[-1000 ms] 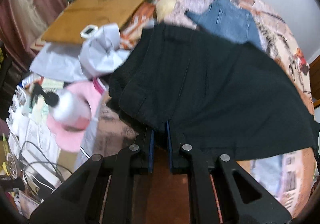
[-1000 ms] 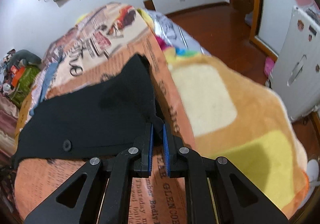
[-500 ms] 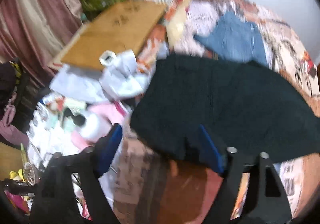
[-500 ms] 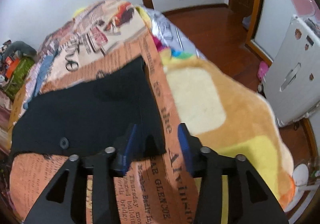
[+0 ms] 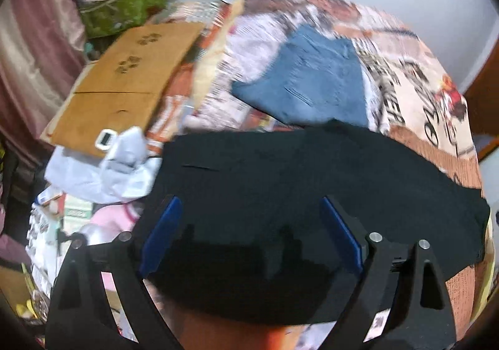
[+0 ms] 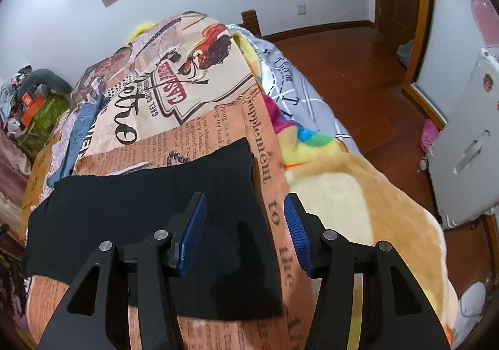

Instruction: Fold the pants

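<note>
Black pants point(image 5: 280, 181) lie folded flat on a newspaper-print bedspread point(image 5: 414, 100). In the left wrist view my left gripper point(image 5: 249, 234) hovers over their near left end, jaws wide and still opening, the cloth lying below the blue pads point(image 5: 160, 234) and untouched. In the right wrist view the same pants point(image 6: 140, 203) stretch to the left, and my right gripper point(image 6: 244, 231) hangs over their right edge, its jaws opening with nothing pinched between them.
Folded blue jeans point(image 5: 312, 85) lie beyond the black pants. A cardboard sheet point(image 5: 124, 81), grey cloth point(image 5: 103, 172) and bedside clutter sit left of the bed. On the right are a yellow fleece blanket point(image 6: 358, 194), wooden floor point(image 6: 358, 69) and a white cabinet point(image 6: 467, 147).
Both grippers, shut on the near edge of the black pants a second ago, have let go and spread apart. Both have lifted away, and the pants lie flatter on the bed.
</note>
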The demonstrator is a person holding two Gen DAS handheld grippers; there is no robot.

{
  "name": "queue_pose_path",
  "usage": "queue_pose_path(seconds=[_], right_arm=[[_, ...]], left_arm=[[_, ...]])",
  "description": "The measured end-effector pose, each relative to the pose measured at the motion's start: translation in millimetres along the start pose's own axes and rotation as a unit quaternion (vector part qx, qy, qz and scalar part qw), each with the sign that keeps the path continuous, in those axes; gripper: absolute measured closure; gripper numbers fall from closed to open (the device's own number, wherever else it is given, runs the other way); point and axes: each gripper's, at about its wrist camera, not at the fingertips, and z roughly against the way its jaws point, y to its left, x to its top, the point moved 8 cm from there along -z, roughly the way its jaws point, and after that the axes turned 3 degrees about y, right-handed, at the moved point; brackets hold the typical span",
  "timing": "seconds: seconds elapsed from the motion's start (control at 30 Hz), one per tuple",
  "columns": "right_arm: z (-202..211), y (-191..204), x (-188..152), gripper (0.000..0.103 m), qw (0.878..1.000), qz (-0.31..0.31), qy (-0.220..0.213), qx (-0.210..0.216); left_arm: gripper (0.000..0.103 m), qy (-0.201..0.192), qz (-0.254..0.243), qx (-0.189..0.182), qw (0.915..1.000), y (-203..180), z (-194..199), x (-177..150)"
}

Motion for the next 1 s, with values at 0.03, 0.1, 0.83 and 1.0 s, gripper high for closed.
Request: queue_pose_path(seconds=[0.03, 0.1, 0.83, 1.0], right_arm=[[-5.9, 0.5, 2.6, 0.055, 1.000, 0.000, 0.003, 0.005], [-16.8, -0.1, 7.2, 0.055, 1.000, 0.000, 0.009, 0.009], [-26.7, 4.4, 39.5, 0.100, 0.993, 0.076, -0.056, -0.066], [-31.5, 11.3, 55.9, 0.101, 0.992, 0.088, -0.056, -0.070]], left_arm=[[0.013, 0.010, -0.012, -0.003, 0.9999, -11.9, -8.6, 0.5], [0.013, 0.020, -0.028, -0.004, 0.9994, -25.8, -19.0, 0.4], [0.007, 0.083, -0.033, -0.035, 0.9953, -73.7, -82.6, -22.5], [0.005, 0.079, -0.037, -0.027, 0.9958, -74.3, -81.0, -22.3]])
